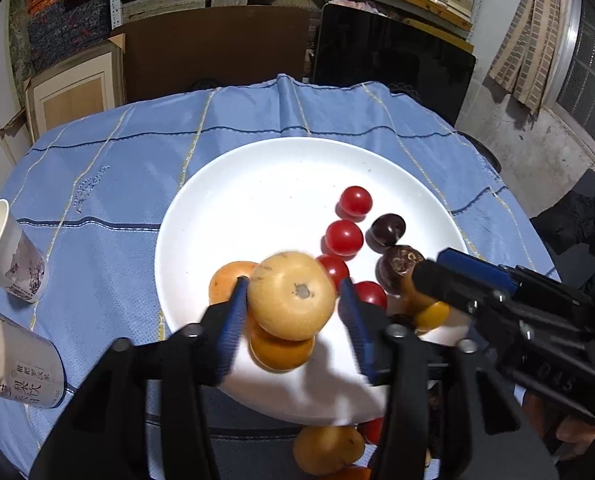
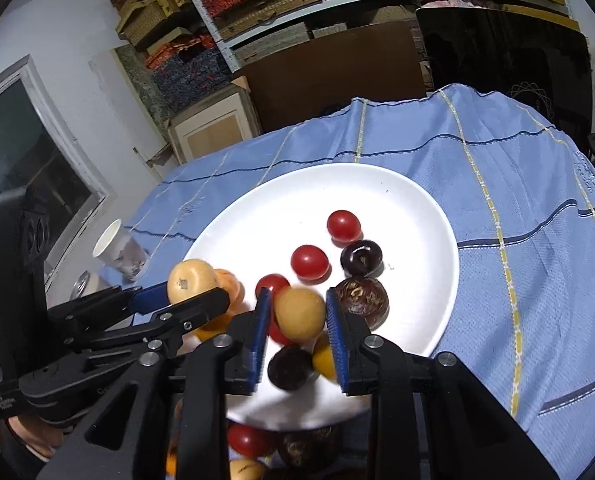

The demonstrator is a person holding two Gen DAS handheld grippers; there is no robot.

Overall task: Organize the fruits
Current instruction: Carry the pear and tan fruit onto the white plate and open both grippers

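Over white plate (image 1: 257, 168): left gripper (image 1: 293, 292) and right gripper (image 2: 295, 300) parted, releasing pale yellow fruit (image 1: 291, 296) and smaller yellow fruit (image 2: 300, 312) among gathered fruit.

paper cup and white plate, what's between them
Only bare blue tablecloth between paper cup and white plate, in the left wrist view.

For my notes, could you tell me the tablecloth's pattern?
Light blue tablecloth with dark blue and yellow-white lines; right wrist view.

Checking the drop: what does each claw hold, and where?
Nothing is gripped. A yellow fruit sits between the left claw's open jaws, another between the right claw's.
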